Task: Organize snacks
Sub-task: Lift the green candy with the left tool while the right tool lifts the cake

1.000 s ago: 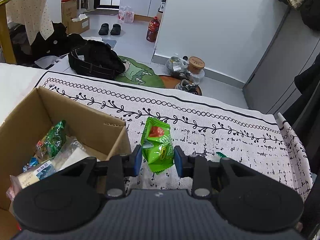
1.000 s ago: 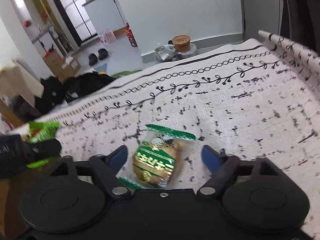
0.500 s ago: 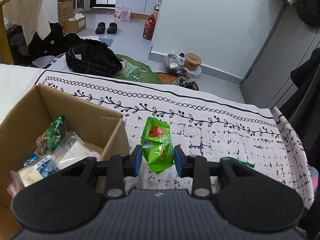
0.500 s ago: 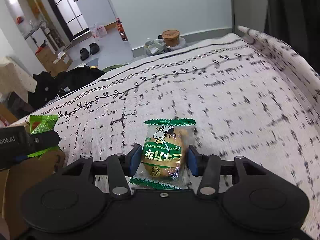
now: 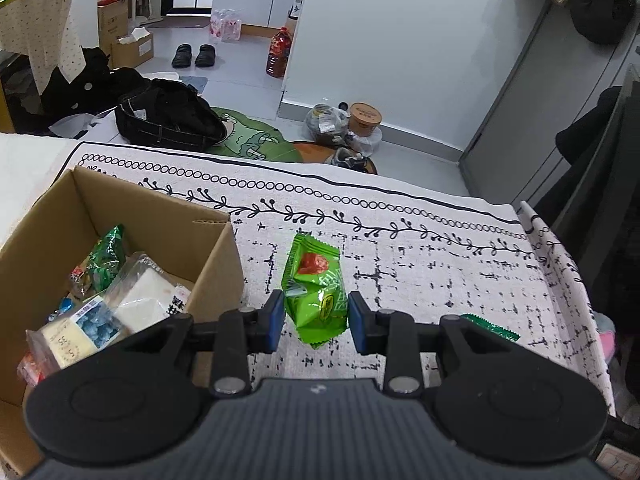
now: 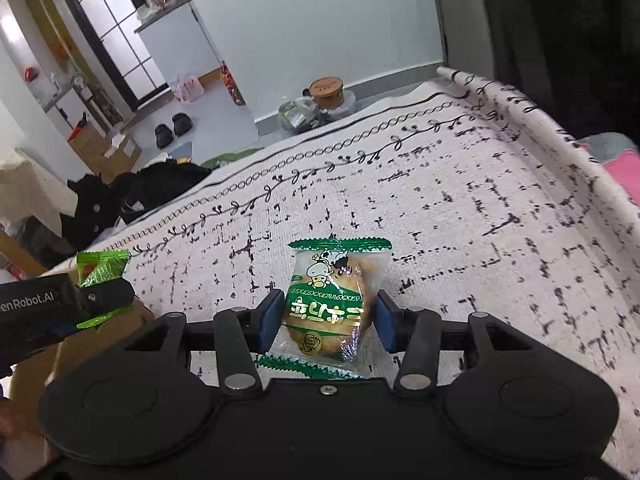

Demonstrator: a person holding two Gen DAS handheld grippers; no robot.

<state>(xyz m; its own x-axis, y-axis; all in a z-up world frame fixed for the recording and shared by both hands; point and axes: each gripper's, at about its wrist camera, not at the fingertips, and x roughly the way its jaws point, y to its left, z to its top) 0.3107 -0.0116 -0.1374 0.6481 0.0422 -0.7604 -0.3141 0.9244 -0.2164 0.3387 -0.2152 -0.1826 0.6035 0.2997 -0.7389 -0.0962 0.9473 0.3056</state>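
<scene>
Both packets are up beside the open brown cardboard box (image 5: 120, 248): left hand-held gripper (image 5: 316, 318) clamps the crinkly green snack packet (image 5: 316, 284), right hand-held gripper (image 6: 330, 326) pinches the clear green-edged bun packet (image 6: 332, 300), and slippery film might slide out short of the box.

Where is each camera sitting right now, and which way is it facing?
Left wrist: on the left tool, looking down its fingers at the green packet it grips; cardboard box at left.
Right wrist: on the right tool, which grips a cow-print bun packet above the patterned cloth.
Shared: green packet, left tool, cloth.
</scene>
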